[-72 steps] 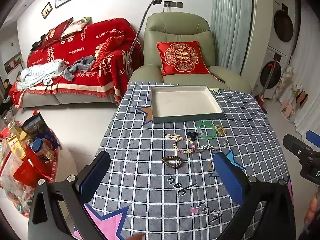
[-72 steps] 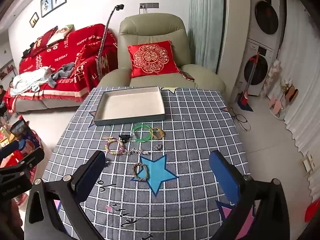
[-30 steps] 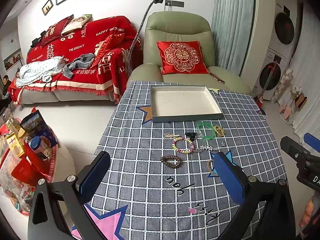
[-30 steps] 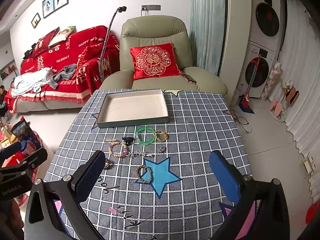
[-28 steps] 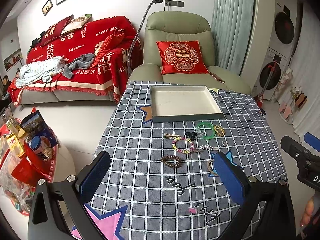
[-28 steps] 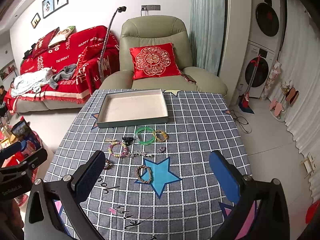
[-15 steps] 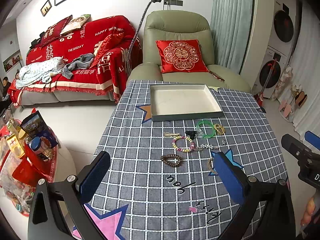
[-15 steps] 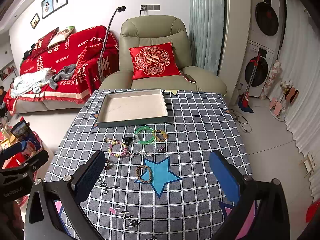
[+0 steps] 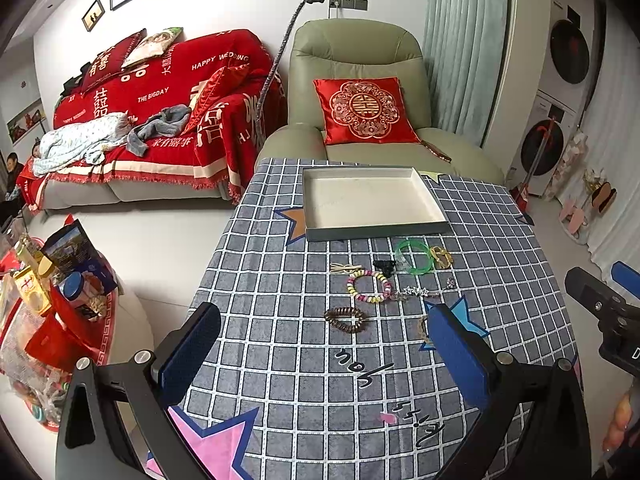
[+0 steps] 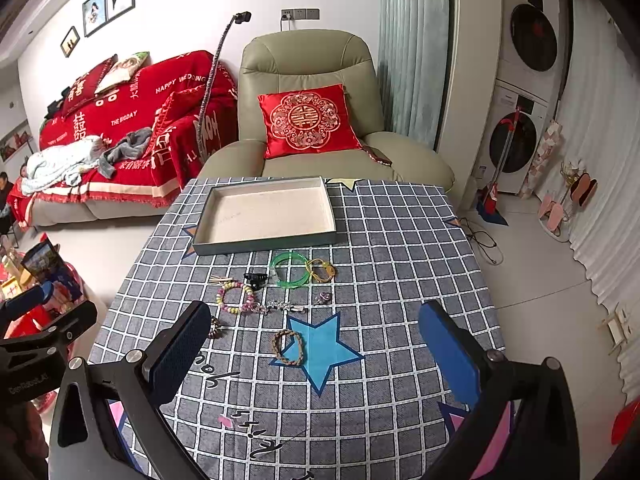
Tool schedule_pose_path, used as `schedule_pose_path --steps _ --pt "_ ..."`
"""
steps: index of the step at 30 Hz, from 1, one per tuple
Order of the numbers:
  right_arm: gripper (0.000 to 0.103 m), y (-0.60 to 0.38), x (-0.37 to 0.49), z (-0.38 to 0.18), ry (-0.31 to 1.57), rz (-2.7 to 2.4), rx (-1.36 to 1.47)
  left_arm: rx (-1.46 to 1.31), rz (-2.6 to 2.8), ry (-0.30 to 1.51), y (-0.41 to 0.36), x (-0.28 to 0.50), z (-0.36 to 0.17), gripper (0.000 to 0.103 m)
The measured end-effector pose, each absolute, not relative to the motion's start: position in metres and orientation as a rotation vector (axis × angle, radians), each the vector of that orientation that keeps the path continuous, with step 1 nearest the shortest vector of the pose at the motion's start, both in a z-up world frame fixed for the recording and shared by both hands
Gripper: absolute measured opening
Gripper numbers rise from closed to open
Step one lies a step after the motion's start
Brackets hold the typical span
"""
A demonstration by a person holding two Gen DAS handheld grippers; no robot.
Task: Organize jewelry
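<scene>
Woven bracelet [image 9: 422,326] partly hidden behind blue finger pad [image 9: 456,354]. Brown bead bracelet [image 10: 215,328] largely hidden likewise. Small charm [image 10: 323,297] too small to identify.

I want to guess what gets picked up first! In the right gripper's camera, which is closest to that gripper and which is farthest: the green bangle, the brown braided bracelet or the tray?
From the right gripper:
1. Brown braided bracelet, on the blue star's left point, nearest.
2. Green bangle, farther up the cloth, just before the tray.
3. Tray, at the table's far end, farthest.

Checked-cloth table [image 9: 280,320], tray [image 9: 372,232] (shallow), scattered bracelets [image 9: 370,286]
</scene>
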State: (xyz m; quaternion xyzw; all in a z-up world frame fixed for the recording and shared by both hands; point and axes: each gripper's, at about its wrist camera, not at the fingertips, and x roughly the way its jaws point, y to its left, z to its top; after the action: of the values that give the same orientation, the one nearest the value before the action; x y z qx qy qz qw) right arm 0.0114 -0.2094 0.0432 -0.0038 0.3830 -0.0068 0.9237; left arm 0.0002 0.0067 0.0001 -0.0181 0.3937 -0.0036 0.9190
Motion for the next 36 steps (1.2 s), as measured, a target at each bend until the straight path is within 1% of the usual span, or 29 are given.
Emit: schedule_pose_path --steps 36 --pt "0.103 -0.2093 0.0117 0.0388 0.792 -0.013 -0.005 -0.034 -0.006 0.815 0.0077 0.0018 -0.0012 0.103"
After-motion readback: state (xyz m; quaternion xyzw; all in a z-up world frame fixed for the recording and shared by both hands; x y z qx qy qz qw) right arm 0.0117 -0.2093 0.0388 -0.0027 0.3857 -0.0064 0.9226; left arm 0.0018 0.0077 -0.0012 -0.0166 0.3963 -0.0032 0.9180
